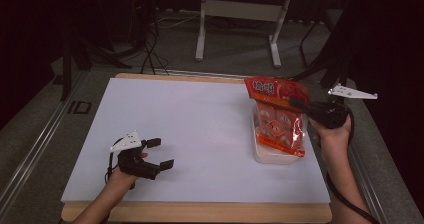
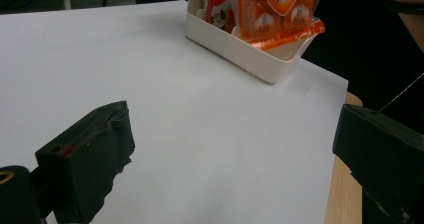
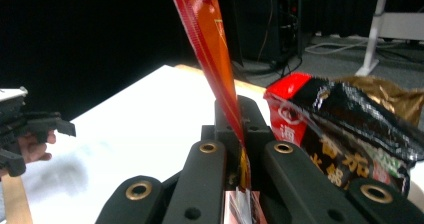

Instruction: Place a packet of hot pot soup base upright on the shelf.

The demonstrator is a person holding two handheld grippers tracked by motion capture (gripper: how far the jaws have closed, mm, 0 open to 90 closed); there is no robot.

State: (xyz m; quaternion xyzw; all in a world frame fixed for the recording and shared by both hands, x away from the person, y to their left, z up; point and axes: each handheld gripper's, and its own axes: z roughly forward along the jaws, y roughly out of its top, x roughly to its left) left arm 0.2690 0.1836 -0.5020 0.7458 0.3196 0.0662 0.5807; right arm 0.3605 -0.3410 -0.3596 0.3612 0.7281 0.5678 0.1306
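A: The right gripper point(image 1: 296, 103), jaws clamped on the orange snack bag point(image 1: 278, 115) by its top seal, hangs it upright over the white bin point(image 1: 265, 156) at 3 o'clock.

B: So it slots in. The left gripper point(image 1: 160, 153) waits gaping, empty, at 7 o'clock.

Dim room, grey floor point(image 1: 165, 44), white desk frame point(image 1: 240, 14)

a wooden table point(image 1: 200, 213) carries a white board point(image 1: 200, 129) bearing a cream tray point(image 1: 270, 156).
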